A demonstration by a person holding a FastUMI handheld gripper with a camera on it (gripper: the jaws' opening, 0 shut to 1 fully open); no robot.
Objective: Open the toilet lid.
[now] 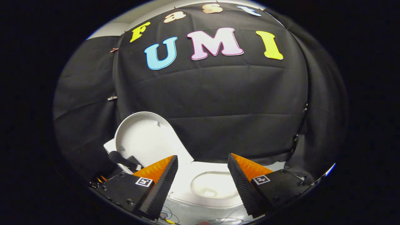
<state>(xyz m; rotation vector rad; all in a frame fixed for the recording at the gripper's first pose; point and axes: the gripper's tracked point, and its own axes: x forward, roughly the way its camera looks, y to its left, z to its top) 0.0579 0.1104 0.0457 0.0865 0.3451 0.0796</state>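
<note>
Gripper view: toilet lid (147, 139) stands raised behind the bowl (212, 187), gripper (202, 162) wide open and empty above it; best withdrawn gently.

White floor (193, 215) shows below the gripper (202, 162), its fingers spread wide with nothing between them; a white toilet (212, 190) stands directly on the floor, bowl between and just beyond the fingers. The toilet lid (147, 140) is raised upright, leaning back toward the black cloth wall beyond the left finger, and a black handle-like part (120, 158) sits beside it, unclear what it is. Thin wires (170, 215) lie loose on the floor near the toilet base, just under the fingers, with a small yellow bit (169, 221) among them, too small to identify.
</note>
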